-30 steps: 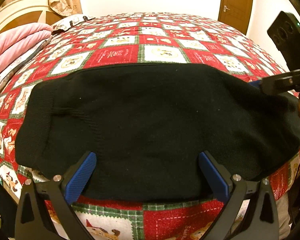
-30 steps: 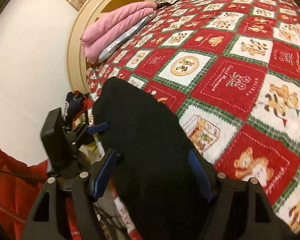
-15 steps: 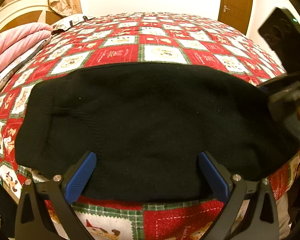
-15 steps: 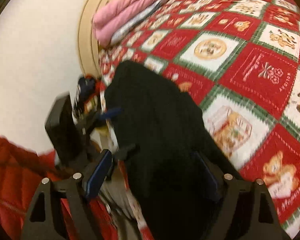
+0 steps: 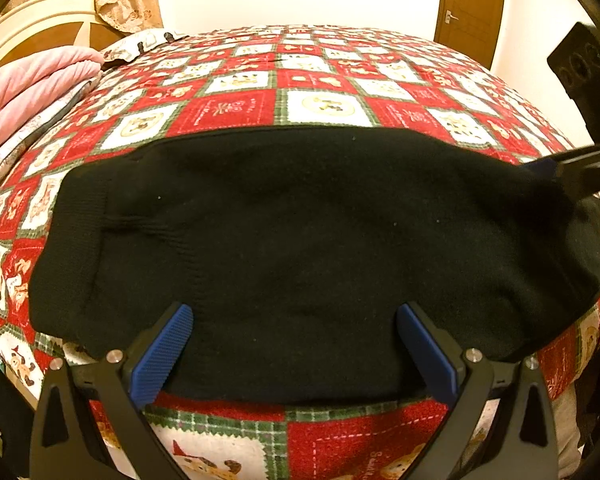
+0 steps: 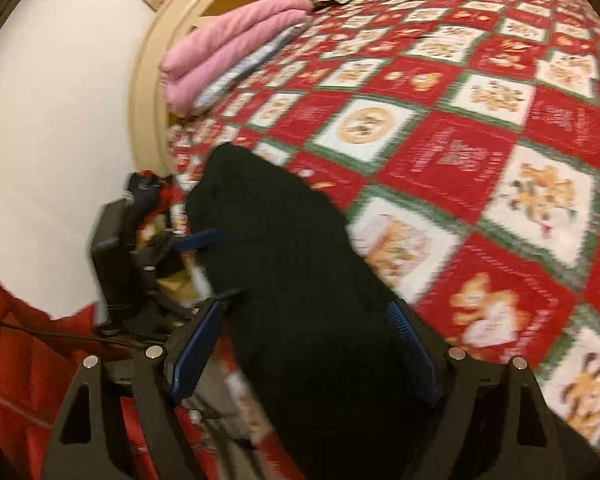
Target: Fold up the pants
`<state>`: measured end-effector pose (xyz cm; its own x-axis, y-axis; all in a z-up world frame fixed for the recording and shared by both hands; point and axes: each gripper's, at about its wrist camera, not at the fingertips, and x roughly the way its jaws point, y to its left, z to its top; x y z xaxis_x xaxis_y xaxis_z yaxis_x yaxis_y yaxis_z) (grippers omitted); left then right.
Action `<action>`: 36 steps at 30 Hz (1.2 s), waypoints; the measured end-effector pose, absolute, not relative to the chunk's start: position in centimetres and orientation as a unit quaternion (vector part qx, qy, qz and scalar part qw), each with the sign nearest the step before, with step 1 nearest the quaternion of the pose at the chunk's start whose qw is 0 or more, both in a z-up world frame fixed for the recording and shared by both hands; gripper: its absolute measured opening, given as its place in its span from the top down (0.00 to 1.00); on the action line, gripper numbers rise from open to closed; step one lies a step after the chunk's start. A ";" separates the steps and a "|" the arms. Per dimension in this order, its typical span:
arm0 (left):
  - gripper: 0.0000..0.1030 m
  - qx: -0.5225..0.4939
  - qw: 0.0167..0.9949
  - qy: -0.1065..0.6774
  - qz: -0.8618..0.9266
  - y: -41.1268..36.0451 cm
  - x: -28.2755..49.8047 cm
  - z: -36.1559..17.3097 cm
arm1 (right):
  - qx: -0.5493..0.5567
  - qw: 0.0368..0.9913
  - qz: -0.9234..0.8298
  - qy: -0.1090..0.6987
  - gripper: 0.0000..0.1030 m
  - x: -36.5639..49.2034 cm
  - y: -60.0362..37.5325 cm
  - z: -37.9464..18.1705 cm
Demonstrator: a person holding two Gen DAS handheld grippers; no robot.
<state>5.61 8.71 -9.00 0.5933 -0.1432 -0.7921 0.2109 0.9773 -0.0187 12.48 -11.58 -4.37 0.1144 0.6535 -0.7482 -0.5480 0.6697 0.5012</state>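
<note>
The black knit pants (image 5: 300, 240) lie folded flat across the near edge of the bed, waistband at the left. My left gripper (image 5: 294, 340) is open, its blue pads low over the pants' near edge, holding nothing. My right gripper (image 6: 308, 344) is open at the pants' (image 6: 292, 280) right end, its pads straddling the cloth; it also shows at the right edge of the left wrist view (image 5: 580, 168). The left gripper shows in the right wrist view (image 6: 204, 264).
A red, white and green patchwork quilt (image 5: 320, 80) covers the bed. A folded pink blanket (image 5: 28, 80) lies at the headboard (image 6: 172, 52) end. A brown door (image 5: 472, 4) stands in the far wall. Red clothing (image 6: 16, 340) is beside the bed.
My right gripper swung about at the pants' right end, so its view shifted and blurred. The left gripper and the pants have stayed still.
</note>
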 end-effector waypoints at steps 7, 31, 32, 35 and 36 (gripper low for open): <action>0.00 0.039 0.891 0.441 -0.099 8.7 5.6 -9.0 | 0.022 0.715 0.433 0.548 0.17 11.8 -9.7 -5.2; 0.00 0.037 0.892 0.440 -0.100 8.7 5.7 -8.9 | 0.447 0.657 0.422 0.436 0.09 18.3 -16.6 -7.6; 0.00 0.037 0.892 0.440 -0.101 8.7 5.6 -8.9 | 0.419 0.667 0.419 0.453 0.09 18.0 -16.5 -7.3; 0.00 0.037 0.892 0.439 -0.100 8.7 5.7 -8.9 | 0.364 0.678 0.421 0.479 0.09 16.9 -16.1 -6.7; 0.00 0.038 0.892 0.440 -0.099 8.7 5.7 -8.9 | 0.346 0.679 0.424 0.490 0.09 16.7 -15.1 -6.5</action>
